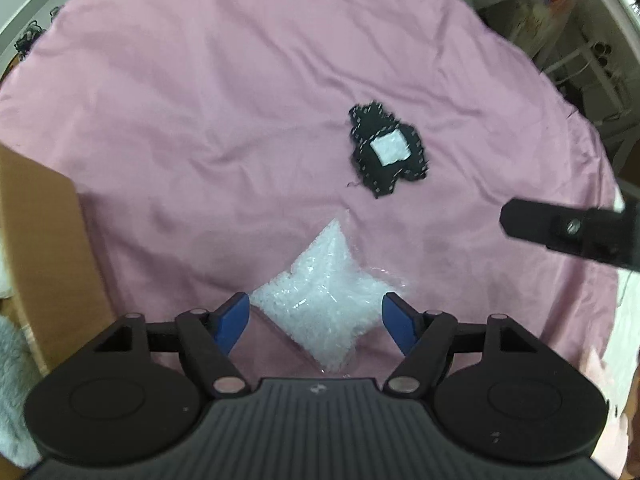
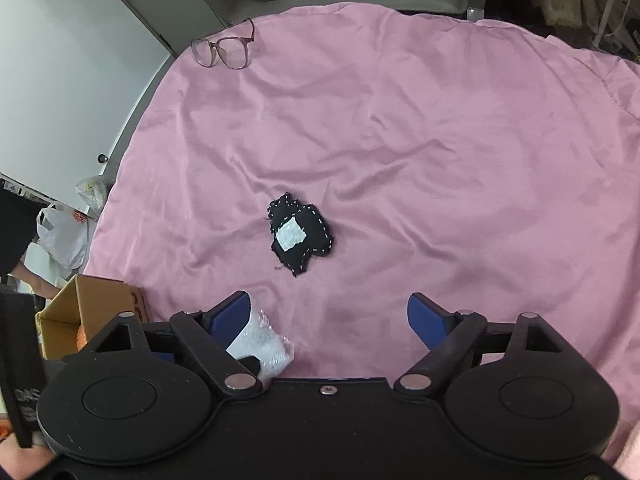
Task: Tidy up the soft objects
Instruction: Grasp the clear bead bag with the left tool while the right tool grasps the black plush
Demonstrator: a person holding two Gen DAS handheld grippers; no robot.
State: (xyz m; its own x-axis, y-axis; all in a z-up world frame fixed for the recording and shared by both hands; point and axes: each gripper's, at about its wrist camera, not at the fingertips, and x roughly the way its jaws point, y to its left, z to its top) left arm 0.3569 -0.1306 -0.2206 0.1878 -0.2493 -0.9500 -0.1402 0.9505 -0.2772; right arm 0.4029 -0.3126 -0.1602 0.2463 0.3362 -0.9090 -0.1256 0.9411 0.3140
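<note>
A clear bag of white pellets (image 1: 326, 300) lies on the pink cloth (image 1: 200, 120). My left gripper (image 1: 316, 316) is open, its blue fingers on either side of the bag, not closed on it. A black stitched fabric piece with a white patch (image 1: 386, 148) lies further out; it also shows in the right wrist view (image 2: 300, 236). My right gripper (image 2: 330, 316) is open and empty above the cloth (image 2: 440, 140), with the pellet bag (image 2: 262, 344) by its left finger. Part of the right gripper's body (image 1: 572, 232) shows in the left wrist view.
A cardboard box (image 1: 44, 248) stands at the left with grey fluffy material (image 1: 14, 384) beside it; the box also shows in the right wrist view (image 2: 88, 312). Glasses (image 2: 224, 50) lie at the cloth's far left edge. Plastic bags (image 2: 64, 232) and shelves (image 1: 568, 20) surround the table.
</note>
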